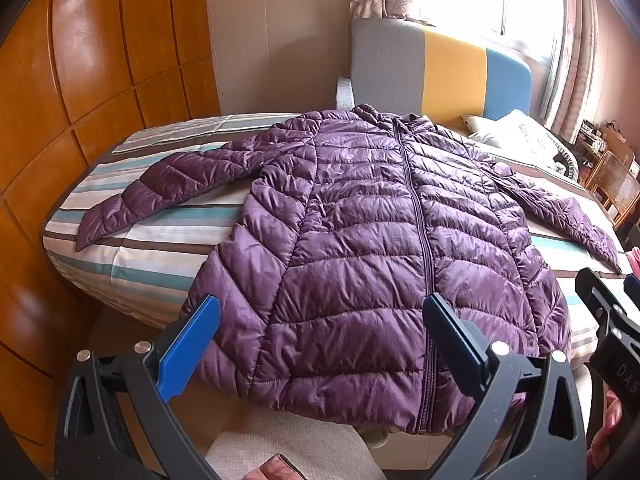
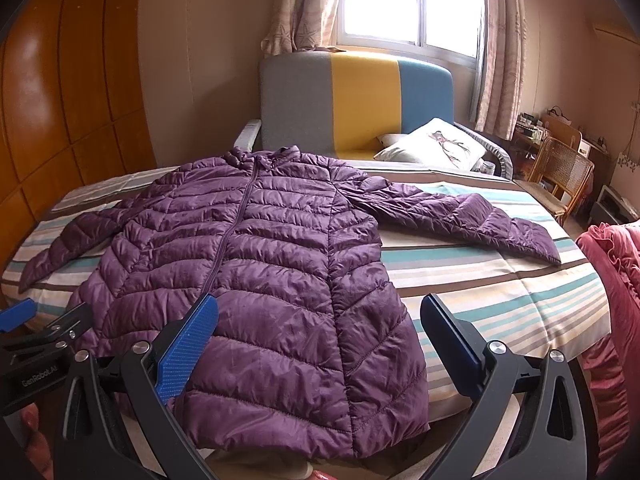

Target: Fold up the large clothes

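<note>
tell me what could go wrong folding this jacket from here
1. The jacket hem hangs past the near bed edge, and the shell looks glossy, so it may slide off once tugged.
2. Both the left gripper and the right gripper are open above the hem; thick puffy quilting may slip from a shallow pinch.
3. The right sleeve ends near a pink blanket and might snag it.

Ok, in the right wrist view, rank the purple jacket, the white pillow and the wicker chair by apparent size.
1. purple jacket, largest by far.
2-3. white pillow and wicker chair look alike; both sit far back, so no ranking.
</note>
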Available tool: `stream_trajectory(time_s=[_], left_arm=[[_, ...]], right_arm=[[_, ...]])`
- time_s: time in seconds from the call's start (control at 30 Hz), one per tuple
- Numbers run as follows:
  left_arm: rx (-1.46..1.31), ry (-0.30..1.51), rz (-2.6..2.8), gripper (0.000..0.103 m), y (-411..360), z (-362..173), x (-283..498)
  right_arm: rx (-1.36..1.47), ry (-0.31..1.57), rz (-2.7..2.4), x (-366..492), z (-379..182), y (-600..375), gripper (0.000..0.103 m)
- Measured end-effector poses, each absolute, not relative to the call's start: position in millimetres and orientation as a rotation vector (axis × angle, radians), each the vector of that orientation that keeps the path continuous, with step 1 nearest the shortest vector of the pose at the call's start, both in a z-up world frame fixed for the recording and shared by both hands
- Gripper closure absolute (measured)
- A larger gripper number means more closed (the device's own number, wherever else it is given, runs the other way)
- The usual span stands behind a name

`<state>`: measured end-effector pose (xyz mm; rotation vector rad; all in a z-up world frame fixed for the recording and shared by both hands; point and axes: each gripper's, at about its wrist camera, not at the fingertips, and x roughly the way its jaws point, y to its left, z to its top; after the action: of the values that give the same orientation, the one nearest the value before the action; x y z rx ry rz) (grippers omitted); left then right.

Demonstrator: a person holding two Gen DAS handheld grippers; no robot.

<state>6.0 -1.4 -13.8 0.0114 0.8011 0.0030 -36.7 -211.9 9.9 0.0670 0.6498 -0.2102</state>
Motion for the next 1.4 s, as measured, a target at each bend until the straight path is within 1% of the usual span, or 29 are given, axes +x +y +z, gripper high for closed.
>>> stream_trajectory(time_s=[0.4, 0.57, 0.67, 0.73, 0.8, 0.97, 1.1, 1.13, 1.17, 1.2, 1.3, 1.4], left_arm=[[0.016, 0.81, -0.004, 0.002, -3.4, -16.7, 9.2], [-0.039, 0.811, -0.102, 0.002, -1.9, -22.0, 16.2], [-0.037, 0.815, -0.101, 0.002, -4.1, -26.9, 24.5], [-0.008, 0.82, -0.073, 0.002, -6.9, -30.5, 35.8], [0.001, 0.818, -0.053, 0.002, -7.2, -32.0, 44.7], [0.045, 0.792, 0.036, 0.002, -7.6, -40.5, 85.1], [0.081, 0.819, 0.088, 0.002, -6.9, -54.9, 125.1], [0.083, 0.825, 0.095, 0.002, -7.6, -57.9, 131.9], [0.088, 0.825, 0.109, 0.002, -7.7, -61.2, 139.5], [0.096, 0.828, 0.119, 0.002, -8.2, -64.4, 146.2], [0.098, 0.837, 0.142, 0.002, -7.3, -74.1, 168.4], [0.072, 0.848, 0.131, 0.002, -6.9, -79.7, 181.3]], right_arm=[[0.076, 0.649, -0.229, -35.4, 6.1, -217.8, 0.003], [0.121, 0.604, -0.192, -29.9, 5.3, -234.4, 0.003], [0.21, 0.591, -0.195, -25.4, 0.1, -257.0, 0.003], [0.232, 0.62, -0.217, -17.8, -4.7, -272.3, 0.003], [0.224, 0.687, -0.263, -4.4, -12.7, -289.9, 0.003], [0.249, 0.731, -0.382, 19.0, -31.7, -344.5, 0.003], [0.351, 0.764, -0.45, 40.8, -50.3, -399.8, 0.003], [0.415, 0.769, -0.474, 47.4, -57.7, -424.3, 0.004], [0.447, 0.772, -0.491, 51.0, -62.3, -438.2, 0.011], [0.477, 0.782, -0.52, 55.8, -67.2, -452.1, 0.02], [0.585, 0.79, -0.604, 65.8, -83.3, -503.8, 0.027], [0.642, 0.772, -0.675, 69.8, -92.1, -539.9, 0.029]])
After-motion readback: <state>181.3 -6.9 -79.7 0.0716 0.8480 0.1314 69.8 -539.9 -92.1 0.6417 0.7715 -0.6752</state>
